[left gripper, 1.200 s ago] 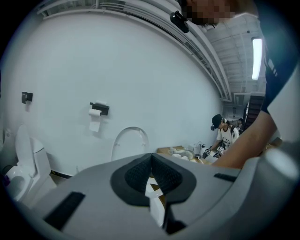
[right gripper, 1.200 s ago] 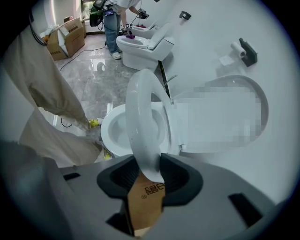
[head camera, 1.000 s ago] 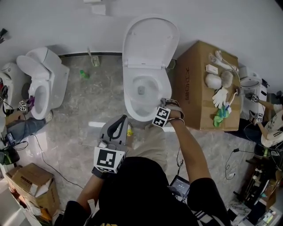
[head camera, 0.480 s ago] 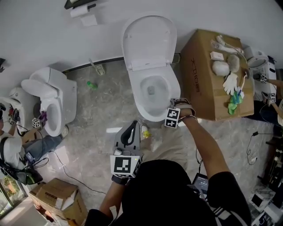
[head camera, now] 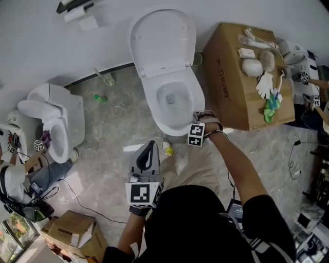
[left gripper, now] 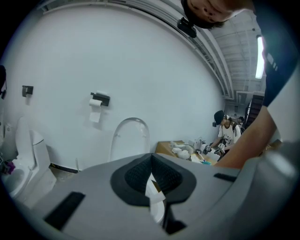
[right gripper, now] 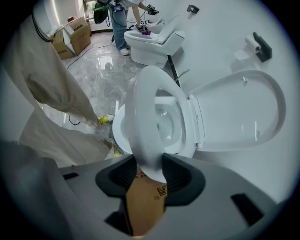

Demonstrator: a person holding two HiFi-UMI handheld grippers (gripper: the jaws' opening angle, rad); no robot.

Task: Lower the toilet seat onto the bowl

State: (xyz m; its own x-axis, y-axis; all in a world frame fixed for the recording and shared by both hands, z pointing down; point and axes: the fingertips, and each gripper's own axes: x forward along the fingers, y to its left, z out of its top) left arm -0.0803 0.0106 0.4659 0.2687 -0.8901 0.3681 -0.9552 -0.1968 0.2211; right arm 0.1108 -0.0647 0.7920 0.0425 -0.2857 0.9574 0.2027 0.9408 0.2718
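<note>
Head view shows a shiny grey floor (head camera: pixel 103 128) and a white wall (head camera: pixel 231 10). Right tongs (right gripper: pixel 149 164) clamp the toilet seat (right gripper: pixel 145 117); left tongs (left gripper: pixel 151 159) are pressed together.

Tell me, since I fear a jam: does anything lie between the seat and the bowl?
Nothing visible does. The right tongs grip the toilet seat by its front edge, and the bowl rim under it looks bare; the lid stands up behind.
</note>
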